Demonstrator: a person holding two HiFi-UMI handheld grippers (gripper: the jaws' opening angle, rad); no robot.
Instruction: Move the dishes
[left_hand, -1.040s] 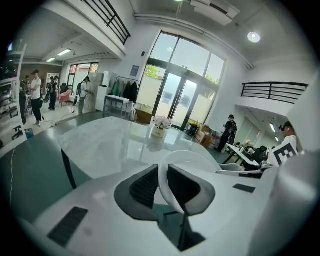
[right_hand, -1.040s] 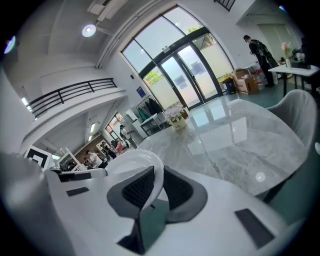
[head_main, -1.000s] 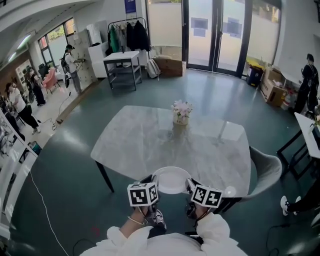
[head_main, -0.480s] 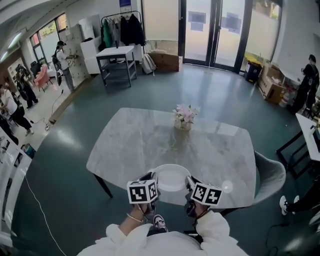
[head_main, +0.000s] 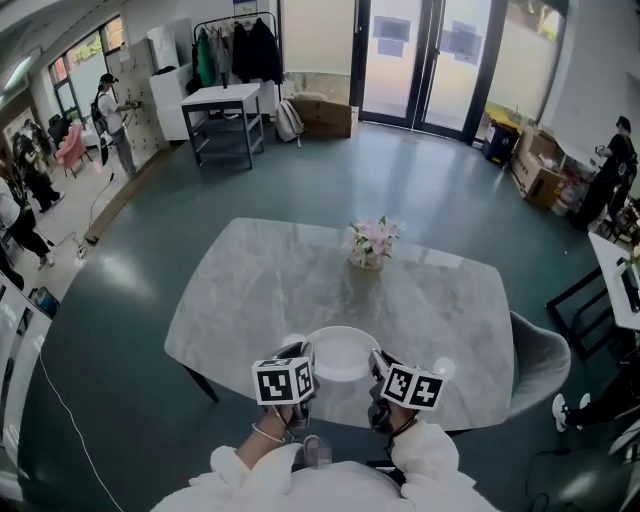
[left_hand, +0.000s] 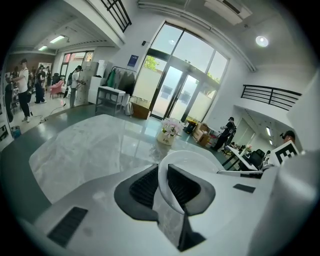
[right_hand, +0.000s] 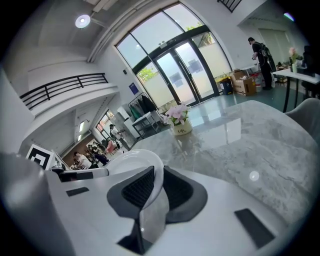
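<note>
A white plate (head_main: 342, 353) hangs level over the near edge of the marble table (head_main: 260, 290), held from both sides. My left gripper (head_main: 303, 362) is shut on its left rim, and the rim (left_hand: 162, 172) runs between the dark pads in the left gripper view. On the opposite side my right gripper (head_main: 379, 372) is shut on the right rim, which shows as a white edge (right_hand: 158, 175) pinched between the pads in the right gripper view. The plate looks empty.
A small vase of pink flowers (head_main: 369, 243) stands at the table's middle, towards the far side. A grey chair (head_main: 540, 357) sits at the table's right end. People stand at the far left (head_main: 108, 105) and right (head_main: 612, 160) of the hall.
The plate and both grippers have come further in over the table's near edge, and the view has shifted forward. Both grips are unchanged.
</note>
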